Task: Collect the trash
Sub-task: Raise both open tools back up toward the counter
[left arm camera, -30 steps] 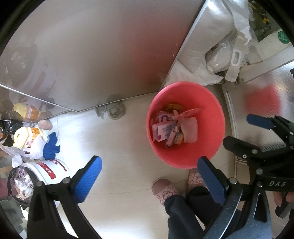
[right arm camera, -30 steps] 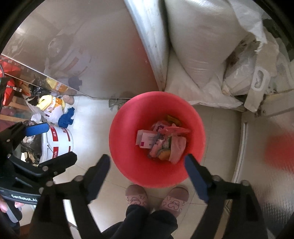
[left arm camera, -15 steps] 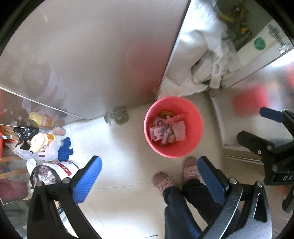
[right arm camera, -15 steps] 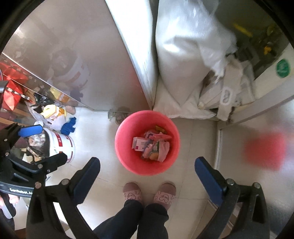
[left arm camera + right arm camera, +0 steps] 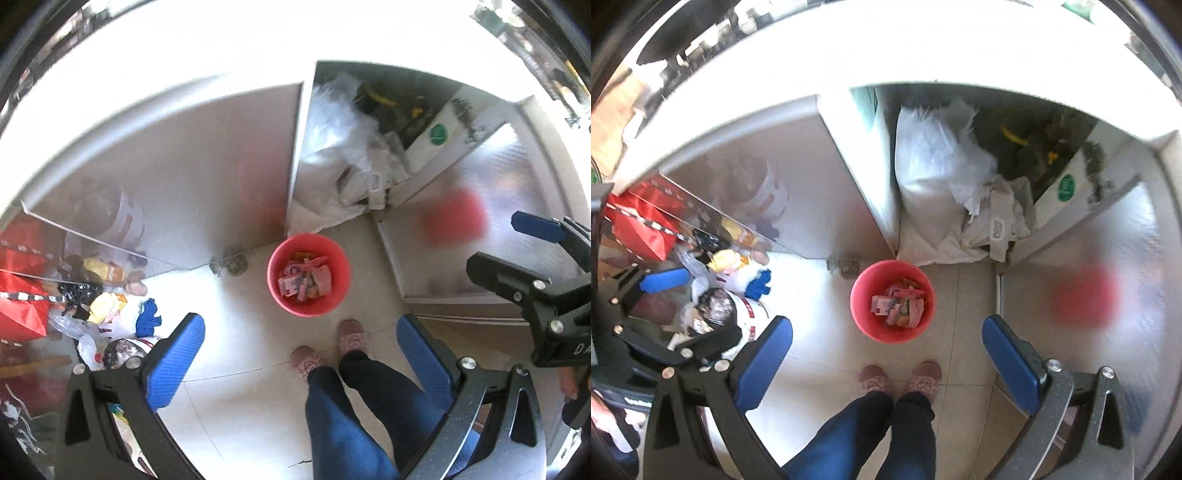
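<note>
Round red plastic bucket (image 5: 892,301) stands on pale tiled floor (image 5: 820,343), just ahead of your pink slippers (image 5: 873,380), at corner of steel cabinet (image 5: 192,177). Inside bucket: crumpled pink, white and orange wrappers (image 5: 899,304), loose heap covering bottom. Your left gripper (image 5: 299,358): blue pads spread wide, nothing between them. Your right gripper (image 5: 886,362): jaws have just been opening, now wide apart, empty. Both point down at floor. White sacks (image 5: 934,177) fill open cupboard behind bucket.
</note>
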Motion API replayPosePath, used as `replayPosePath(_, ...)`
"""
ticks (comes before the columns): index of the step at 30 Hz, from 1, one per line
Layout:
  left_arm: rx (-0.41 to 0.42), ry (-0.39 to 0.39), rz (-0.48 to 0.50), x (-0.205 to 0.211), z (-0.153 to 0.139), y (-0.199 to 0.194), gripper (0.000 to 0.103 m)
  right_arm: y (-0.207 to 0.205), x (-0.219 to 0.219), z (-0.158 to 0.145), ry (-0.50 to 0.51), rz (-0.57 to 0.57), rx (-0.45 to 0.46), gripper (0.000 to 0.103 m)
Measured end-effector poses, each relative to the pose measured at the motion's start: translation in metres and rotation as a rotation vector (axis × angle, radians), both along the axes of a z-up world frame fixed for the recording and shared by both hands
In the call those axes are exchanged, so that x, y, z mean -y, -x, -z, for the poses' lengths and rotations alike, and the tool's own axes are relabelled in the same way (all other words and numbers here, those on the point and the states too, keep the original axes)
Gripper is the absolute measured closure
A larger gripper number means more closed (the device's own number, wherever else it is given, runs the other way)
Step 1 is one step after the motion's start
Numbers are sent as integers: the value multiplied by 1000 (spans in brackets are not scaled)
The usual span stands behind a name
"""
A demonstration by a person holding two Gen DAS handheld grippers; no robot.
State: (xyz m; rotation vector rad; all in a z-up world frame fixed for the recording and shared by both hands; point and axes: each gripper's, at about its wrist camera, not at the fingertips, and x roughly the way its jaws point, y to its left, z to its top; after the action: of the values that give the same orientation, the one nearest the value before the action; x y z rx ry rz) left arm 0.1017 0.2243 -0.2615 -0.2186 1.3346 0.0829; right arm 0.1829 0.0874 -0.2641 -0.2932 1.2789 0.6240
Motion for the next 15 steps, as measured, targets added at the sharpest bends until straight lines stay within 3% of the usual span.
replayPosePath(8,91,-1,20,14,-80,2,0,4,24,-78,-39,68,63,1)
replayPosePath(12,115,-26,55,27,-103,-5,0,4,35,-104,-46,93,90,1)
replayPosePath(15,139,-3,75,33,-122,-13,0,0,45,-121,-52,111,116,1)
